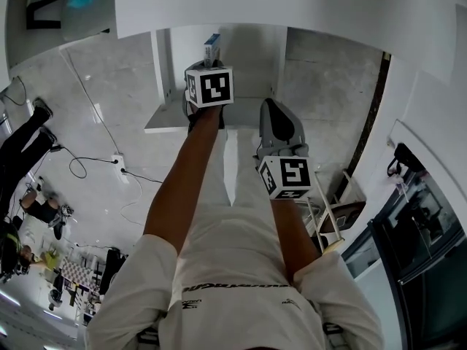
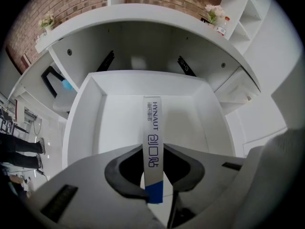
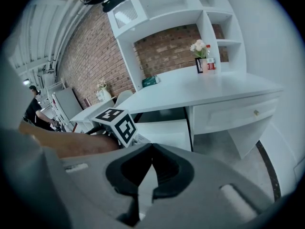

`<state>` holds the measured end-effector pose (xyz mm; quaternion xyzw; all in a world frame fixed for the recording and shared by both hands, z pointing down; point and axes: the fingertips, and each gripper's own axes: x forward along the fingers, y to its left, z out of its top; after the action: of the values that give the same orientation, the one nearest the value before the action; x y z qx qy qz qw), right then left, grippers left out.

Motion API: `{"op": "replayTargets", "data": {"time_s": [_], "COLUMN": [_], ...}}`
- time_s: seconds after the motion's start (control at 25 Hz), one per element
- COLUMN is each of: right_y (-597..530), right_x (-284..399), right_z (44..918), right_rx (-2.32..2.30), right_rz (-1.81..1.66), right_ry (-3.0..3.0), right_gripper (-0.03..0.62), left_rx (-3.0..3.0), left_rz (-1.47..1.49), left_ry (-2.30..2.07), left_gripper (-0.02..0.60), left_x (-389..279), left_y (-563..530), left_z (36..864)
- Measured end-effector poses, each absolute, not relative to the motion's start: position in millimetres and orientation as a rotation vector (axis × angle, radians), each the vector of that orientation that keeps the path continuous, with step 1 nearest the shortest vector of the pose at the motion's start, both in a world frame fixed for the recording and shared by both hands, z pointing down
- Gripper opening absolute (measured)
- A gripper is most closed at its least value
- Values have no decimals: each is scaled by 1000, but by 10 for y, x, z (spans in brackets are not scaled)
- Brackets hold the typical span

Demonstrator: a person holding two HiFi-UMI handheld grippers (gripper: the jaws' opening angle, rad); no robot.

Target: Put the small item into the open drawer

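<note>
The small item is a thin white box (image 2: 153, 142) with a blue end and printed letters. My left gripper (image 2: 153, 149) is shut on it and holds it edge-on, pointing steeply down over the open white drawer (image 2: 119, 123). The drawer's inside is bare. In the head view the box (image 1: 211, 49) sticks out beyond the left gripper's marker cube (image 1: 209, 86), above the drawer (image 1: 164, 119). My right gripper (image 3: 151, 146) is shut with nothing in it. It hangs to the right of the drawer (image 3: 164, 132), beside the left arm.
The drawer belongs to a white desk (image 3: 209, 92) with shelves against a brick wall. Flowers and a bottle (image 3: 204, 61) stand on the desk. A cable and power strip (image 1: 117, 162) lie on the floor at left, near a person's legs (image 1: 25, 141). A metal rack (image 1: 332, 210) stands at right.
</note>
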<state>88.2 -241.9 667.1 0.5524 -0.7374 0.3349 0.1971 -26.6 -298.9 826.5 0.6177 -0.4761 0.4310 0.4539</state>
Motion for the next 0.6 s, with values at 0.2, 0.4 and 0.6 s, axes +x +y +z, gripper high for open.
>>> {"op": "replayTargets", "data": {"time_s": [0.2, 0.4, 0.6], "right_y": [-2451, -2446, -2469], "right_x": [895, 888, 898], "right_z": [6694, 6719, 6711], "right_rx": [1551, 1548, 1549], "right_rz": [941, 960, 973], "right_ry": [-2063, -2061, -2066], "right_gripper": [0, 0, 0], "left_rx": [1506, 1504, 1500], "left_rz": [1085, 1118, 1124], "left_ry": [-1168, -1167, -1169], "left_gripper": [81, 81, 84], "left_x": [-259, -259, -249], "left_y": [-3006, -2990, -3012], "left_z": [8352, 8421, 8456]}}
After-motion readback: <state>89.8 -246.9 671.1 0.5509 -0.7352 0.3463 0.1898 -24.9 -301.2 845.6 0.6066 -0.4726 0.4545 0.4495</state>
